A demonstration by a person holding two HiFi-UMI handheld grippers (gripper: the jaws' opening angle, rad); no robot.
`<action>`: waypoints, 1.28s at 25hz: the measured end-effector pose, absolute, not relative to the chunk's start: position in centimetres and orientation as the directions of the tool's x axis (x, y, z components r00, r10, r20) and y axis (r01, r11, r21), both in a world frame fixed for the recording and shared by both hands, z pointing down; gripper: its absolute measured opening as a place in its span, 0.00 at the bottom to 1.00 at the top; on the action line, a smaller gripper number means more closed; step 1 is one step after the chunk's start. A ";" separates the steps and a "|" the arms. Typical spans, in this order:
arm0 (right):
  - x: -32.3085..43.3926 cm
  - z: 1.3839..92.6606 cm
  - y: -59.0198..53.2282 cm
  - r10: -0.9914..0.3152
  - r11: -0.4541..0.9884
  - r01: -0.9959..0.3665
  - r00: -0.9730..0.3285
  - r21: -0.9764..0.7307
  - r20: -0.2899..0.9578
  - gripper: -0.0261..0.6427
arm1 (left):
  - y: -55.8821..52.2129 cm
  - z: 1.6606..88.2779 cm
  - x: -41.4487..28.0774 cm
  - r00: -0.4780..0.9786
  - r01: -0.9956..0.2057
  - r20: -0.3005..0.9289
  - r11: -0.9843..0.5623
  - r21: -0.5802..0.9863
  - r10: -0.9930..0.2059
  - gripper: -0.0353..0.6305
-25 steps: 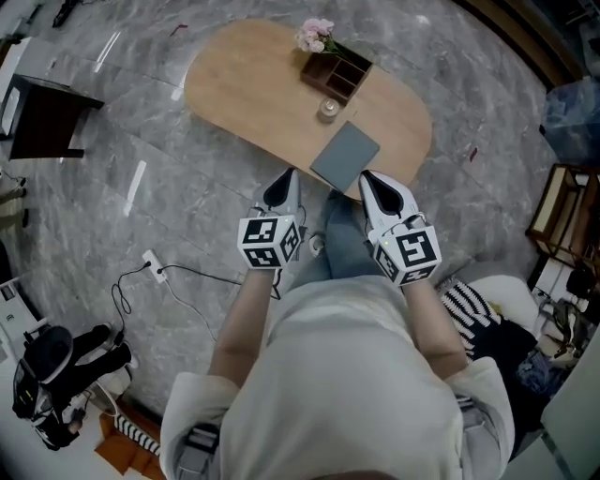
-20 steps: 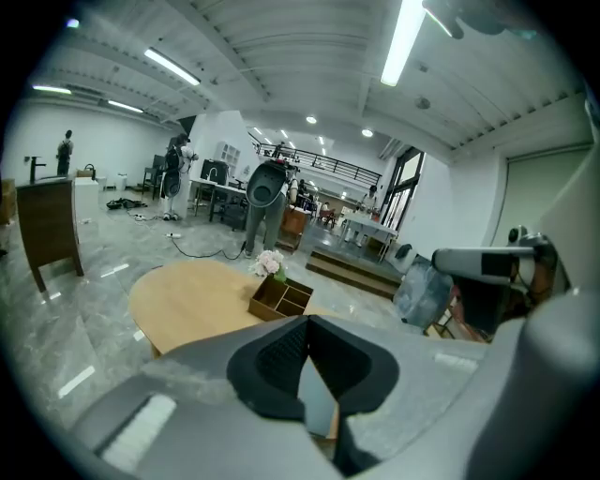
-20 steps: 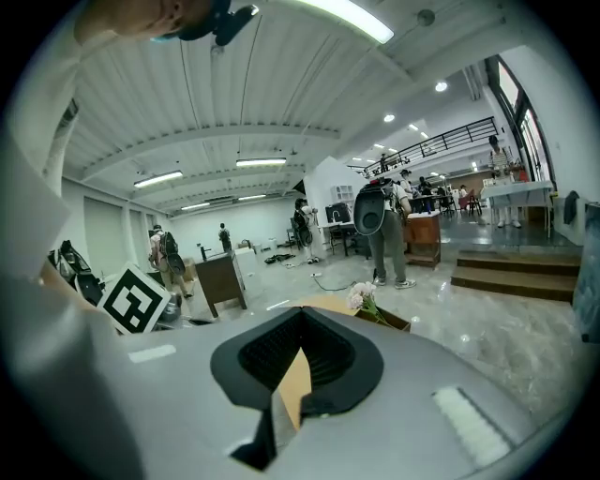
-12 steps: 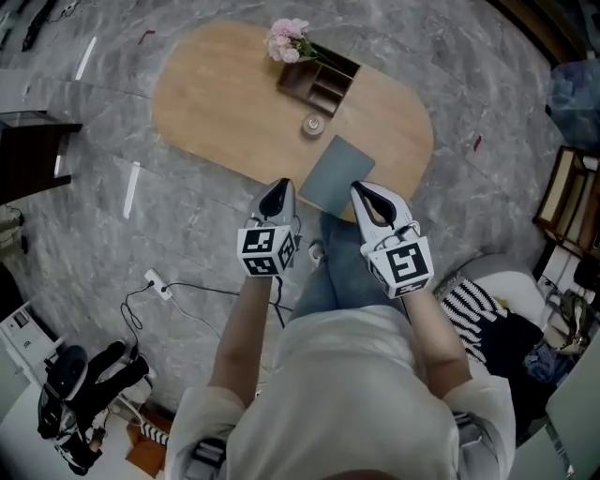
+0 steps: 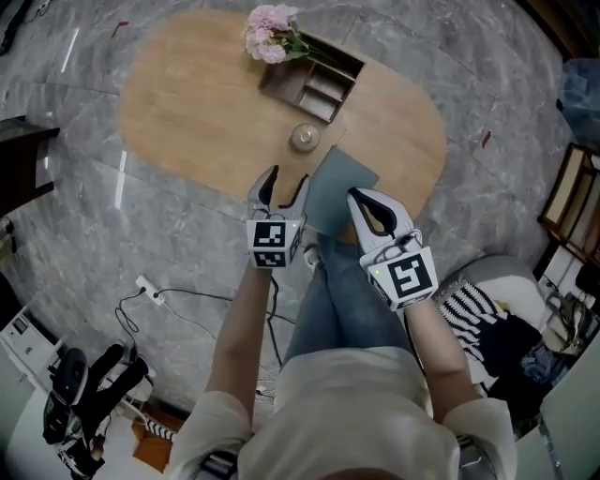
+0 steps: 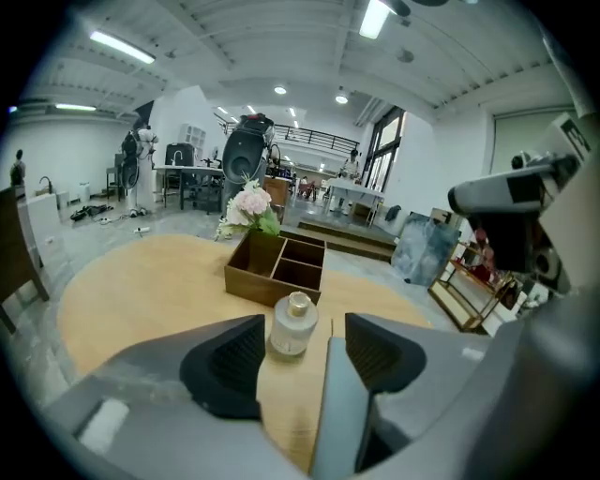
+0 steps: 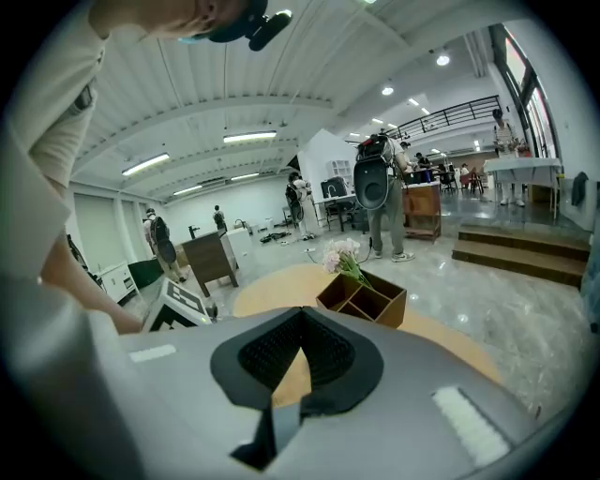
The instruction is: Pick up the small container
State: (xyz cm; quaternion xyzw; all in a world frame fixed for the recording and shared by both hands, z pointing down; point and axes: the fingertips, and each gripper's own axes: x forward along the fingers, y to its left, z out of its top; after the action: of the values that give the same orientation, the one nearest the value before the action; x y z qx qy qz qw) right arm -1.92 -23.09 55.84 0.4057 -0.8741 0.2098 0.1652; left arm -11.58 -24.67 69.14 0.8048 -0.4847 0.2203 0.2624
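The left gripper (image 5: 287, 178), its jaws just opened and standing apart with nothing gripped between them, points down at the oval wooden table (image 5: 187, 112). It is lined up on the small container (image 5: 303, 138), a squat glass bottle with a pale cap standing upright just ahead of the tips, apparently readied for a grasp from the side. Behind the bottle sits a wooden compartment box (image 5: 319, 80) with pink flowers (image 5: 267, 21), and a grey mat (image 5: 342, 178) lies at the near table edge. The right gripper (image 5: 367, 199), jaws closed together and empty, hangs by the mat, seemingly in reserve.
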 end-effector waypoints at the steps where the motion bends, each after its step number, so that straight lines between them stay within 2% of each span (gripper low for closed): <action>1: -2.0 56.6 -23.4 -0.638 0.582 -0.777 -0.619 -0.239 0.458 0.04 | -25.2 70.4 -11.4 0.433 -0.893 0.614 -0.409 0.189 -0.660 0.47; 6: -1.8 60.2 -24.9 -0.635 0.571 -0.781 -0.615 -0.254 0.467 0.04 | -27.5 75.1 -10.3 0.460 -0.867 0.628 -0.470 0.165 -0.628 0.57; 15: -0.5 65.3 -26.2 -0.626 0.524 -0.803 -0.590 -0.284 0.510 0.04 | -31.7 79.8 -8.2 0.477 -0.838 0.616 -0.535 0.105 -0.626 0.63; 32: -0.2 69.4 -26.9 -0.602 0.492 -0.794 -0.607 -0.357 0.519 0.04 | -33.8 83.0 -6.8 0.417 -0.828 0.629 -0.560 -0.036 -0.656 0.61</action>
State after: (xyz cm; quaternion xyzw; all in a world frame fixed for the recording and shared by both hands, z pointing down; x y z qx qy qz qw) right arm -0.20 -26.90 69.37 0.4115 -0.8479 0.2908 0.1651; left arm -6.77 -33.76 82.96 0.8297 -0.4471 0.3028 0.1416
